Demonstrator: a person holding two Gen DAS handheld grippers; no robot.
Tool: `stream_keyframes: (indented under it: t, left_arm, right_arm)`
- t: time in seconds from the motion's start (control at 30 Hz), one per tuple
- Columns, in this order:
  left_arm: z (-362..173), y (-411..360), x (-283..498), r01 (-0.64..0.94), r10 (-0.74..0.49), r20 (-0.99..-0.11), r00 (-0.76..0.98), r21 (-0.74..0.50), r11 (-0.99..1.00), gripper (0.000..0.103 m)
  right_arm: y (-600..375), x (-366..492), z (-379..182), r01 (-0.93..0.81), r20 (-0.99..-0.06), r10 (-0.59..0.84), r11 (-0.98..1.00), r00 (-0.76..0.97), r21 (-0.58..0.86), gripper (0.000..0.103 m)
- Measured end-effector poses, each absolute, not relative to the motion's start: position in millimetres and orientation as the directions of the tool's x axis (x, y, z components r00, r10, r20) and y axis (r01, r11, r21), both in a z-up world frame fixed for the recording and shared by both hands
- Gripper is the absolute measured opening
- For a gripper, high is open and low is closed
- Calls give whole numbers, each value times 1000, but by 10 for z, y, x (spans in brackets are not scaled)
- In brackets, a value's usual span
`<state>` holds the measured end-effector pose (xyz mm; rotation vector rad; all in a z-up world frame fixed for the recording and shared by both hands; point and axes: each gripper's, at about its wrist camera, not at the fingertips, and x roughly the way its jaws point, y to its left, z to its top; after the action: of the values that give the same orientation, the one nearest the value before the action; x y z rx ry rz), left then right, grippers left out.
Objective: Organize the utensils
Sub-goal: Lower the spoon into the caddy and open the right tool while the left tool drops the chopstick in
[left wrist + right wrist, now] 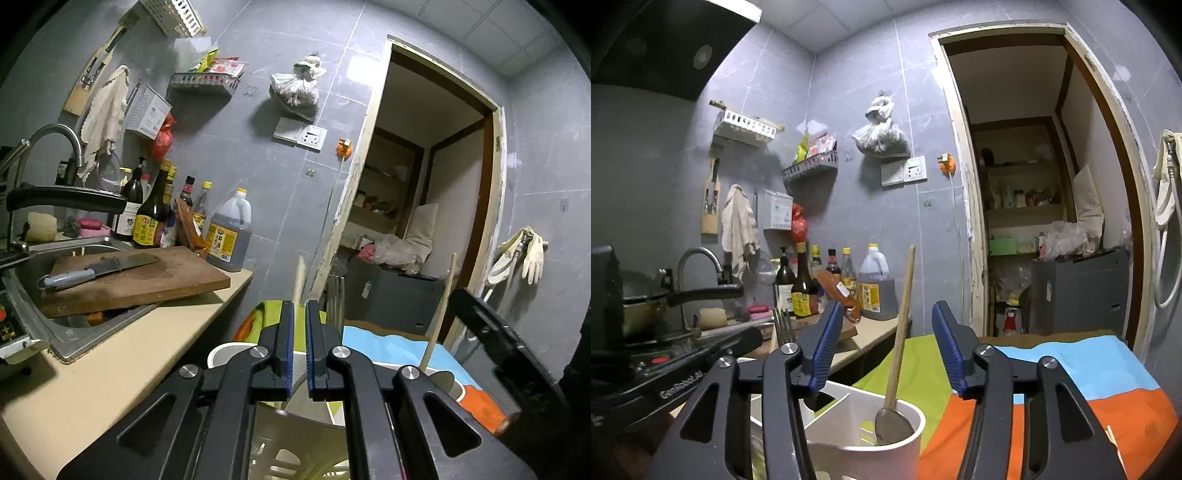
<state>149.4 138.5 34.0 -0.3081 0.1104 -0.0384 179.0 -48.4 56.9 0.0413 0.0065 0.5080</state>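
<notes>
Right wrist view shows the right gripper (882, 347) with its blue pads spread and nothing pinched; the spoon (899, 354) stands between them at lower centre of the frame, touched by neither pad. Its dull metal bowl sits down in the right-hand compartment of the white holder (908, 439), and the pale wooden handle leans up and slightly right toward the wall. Judging by its build, it is light and stiff, the smooth bowl likely slippery, the wood the better place to take hold, around mid-handle above the holder's rim. A fork (783, 325) rises at the left, behind the holder; I cannot tell which slot it stands in. Left wrist view has the left gripper (300, 347) at bottom centre, pads pressed nearly together with only a sliver between, and they seem to pinch nothing. A thin wooden handle (441, 314) slants up at right of that frame, with the holder's rim (221, 350) just below the fingers
</notes>
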Motion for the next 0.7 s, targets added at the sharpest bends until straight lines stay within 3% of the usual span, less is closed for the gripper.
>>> stream_keyframes:
  t: [0.1,0.17,0.27,0.37,0.43,0.47,0.7]
  left_arm:
    - [394,1353,1470,22,-56,-111,992,-292,956,4]
    - [441,1307,1437,23,-56,-113,992,-271,962,9]
    - [490,1243,1377,30,-58,-100,993,-256,966,32]
    - [553,1186,1312,44,-69,-90,994,-259,965,35]
    - [609,1128,1278,39,-63,-92,994,-248,968,46]
    - [639,1098,1252,47,-71,-89,994,-247,968,57]
    - [817,812,1060,158,-173,-43,984,-237,959,92]
  right_arm:
    - [-560,1737,619,-477,2,477,878,879,41,56]
    - [-623,1703,642,-468,0,468,883,884,43,67]
    - [-747,1640,689,-458,7,458,888,889,50,75]
    - [-876,1575,741,-442,7,443,896,897,42,81]
    - [-995,1521,780,-430,10,430,902,903,39,87]
    - [-1047,1498,794,-428,13,427,903,904,37,89]
    - [-1504,1299,882,-388,39,387,921,921,20,103]
